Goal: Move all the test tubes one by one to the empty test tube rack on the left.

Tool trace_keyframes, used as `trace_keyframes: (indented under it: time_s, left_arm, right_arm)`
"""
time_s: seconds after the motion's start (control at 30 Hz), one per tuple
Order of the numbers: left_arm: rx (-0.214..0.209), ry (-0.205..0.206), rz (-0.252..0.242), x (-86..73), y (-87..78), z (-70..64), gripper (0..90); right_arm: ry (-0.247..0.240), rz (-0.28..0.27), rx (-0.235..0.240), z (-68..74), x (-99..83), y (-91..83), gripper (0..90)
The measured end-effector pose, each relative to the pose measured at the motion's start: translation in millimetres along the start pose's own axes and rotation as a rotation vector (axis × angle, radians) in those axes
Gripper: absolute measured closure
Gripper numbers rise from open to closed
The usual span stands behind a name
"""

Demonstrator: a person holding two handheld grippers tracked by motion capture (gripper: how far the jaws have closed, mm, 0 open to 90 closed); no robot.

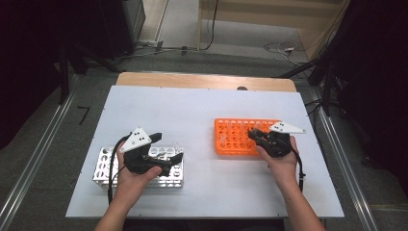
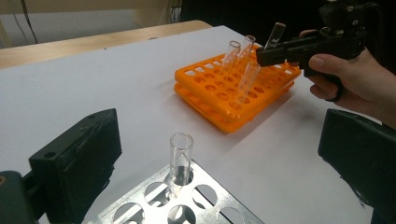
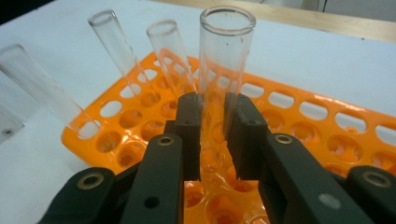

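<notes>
Test tube (image 3: 224, 70) sits clamped between the jaws of the right hand-held gripper (image 3: 214, 135) over the orange rack (image 1: 231, 144). Going left to right: the left hand-held gripper (image 1: 168, 147), jaws wide apart, hovers above the metal rack (image 1: 103, 168) (its own view reveals one glass tube (image 2: 180, 156) standing there); three more tubes (image 2: 247, 79) lean in the orange rack on the white table (image 1: 192, 110).

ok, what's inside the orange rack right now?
The orange rack holds three leaning glass tubes. A fourth tube stands over its holes, clamped by the right gripper. The fingers cover its base, so whether it's seated can't be seen.
</notes>
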State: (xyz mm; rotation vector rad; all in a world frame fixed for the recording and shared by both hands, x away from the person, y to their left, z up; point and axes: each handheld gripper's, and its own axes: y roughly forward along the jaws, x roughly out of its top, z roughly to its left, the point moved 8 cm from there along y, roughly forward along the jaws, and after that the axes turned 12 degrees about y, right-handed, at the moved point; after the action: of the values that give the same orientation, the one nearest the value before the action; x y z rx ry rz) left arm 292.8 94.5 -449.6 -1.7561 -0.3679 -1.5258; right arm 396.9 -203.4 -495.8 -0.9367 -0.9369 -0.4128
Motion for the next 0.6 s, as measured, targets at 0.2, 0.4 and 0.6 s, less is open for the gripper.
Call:
trace_keyframes:
  time_s: [0.2, 0.4, 0.6]
  left_arm:
    - [0.003, -0.002, -0.009, 2.4, -2.4, -0.1, 0.0]
    - [0.007, 0.01, -0.015, 6.2, -5.0, -1.5, 0.0]
    - [0.0, 0.018, -0.032, 11.6, -7.4, -5.6, 0.0]
  right_arm:
    - [-0.009, -0.019, 0.03, 9.1, 7.5, -9.9, 73.6]
    - [-0.043, -0.021, 0.079, 31.2, 12.6, -20.2, 73.6]
    - [-0.063, -0.011, 0.132, 52.6, 13.0, -27.1, 73.6]
